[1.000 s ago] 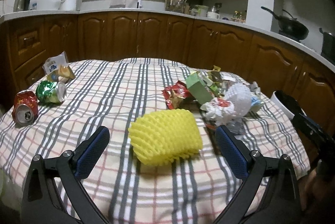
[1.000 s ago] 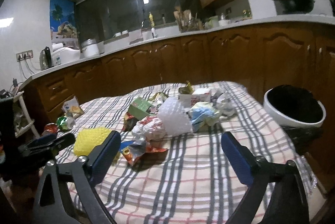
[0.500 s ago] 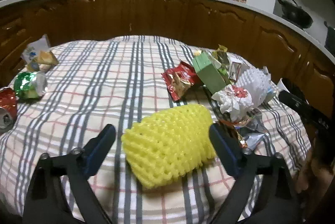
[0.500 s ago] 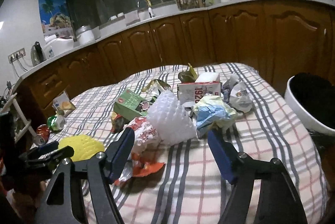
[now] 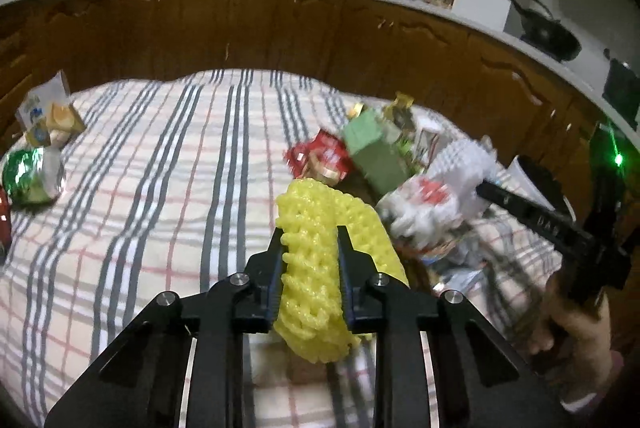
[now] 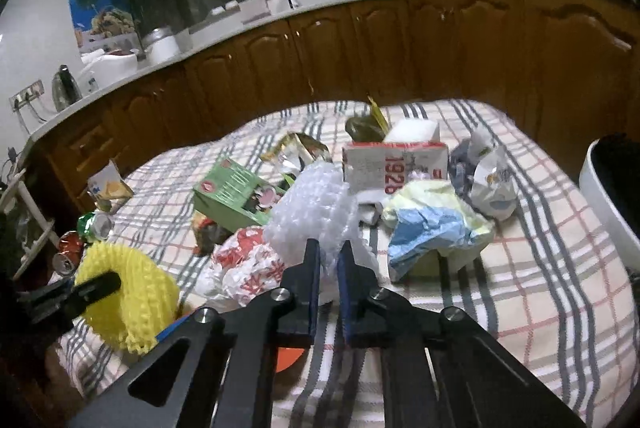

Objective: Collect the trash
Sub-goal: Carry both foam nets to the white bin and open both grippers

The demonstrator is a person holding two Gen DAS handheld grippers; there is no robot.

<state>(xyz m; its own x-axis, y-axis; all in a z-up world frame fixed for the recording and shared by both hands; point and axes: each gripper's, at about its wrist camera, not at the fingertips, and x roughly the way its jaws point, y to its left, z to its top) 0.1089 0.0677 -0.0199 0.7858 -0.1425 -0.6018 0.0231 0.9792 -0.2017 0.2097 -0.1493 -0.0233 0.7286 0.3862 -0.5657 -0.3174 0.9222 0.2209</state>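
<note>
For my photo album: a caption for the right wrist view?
Right gripper pinching white foam netting from trash on a plaid tablecloth.

Black left gripper (image 5: pixel 309 240) frame, silver screws, blue-padded fingers (image 5: pixel 275 280).

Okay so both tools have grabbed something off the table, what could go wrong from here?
1. The right tool pinches only the lower edge of the white foam net; that thin bite might slip as it lifts.
2. The net touches the red-and-white wrapper, which could drag along.
3. The left tool squeezes the yellow foam net hard; carrying it to the white bin crosses the pile and may knock the green box.
</note>
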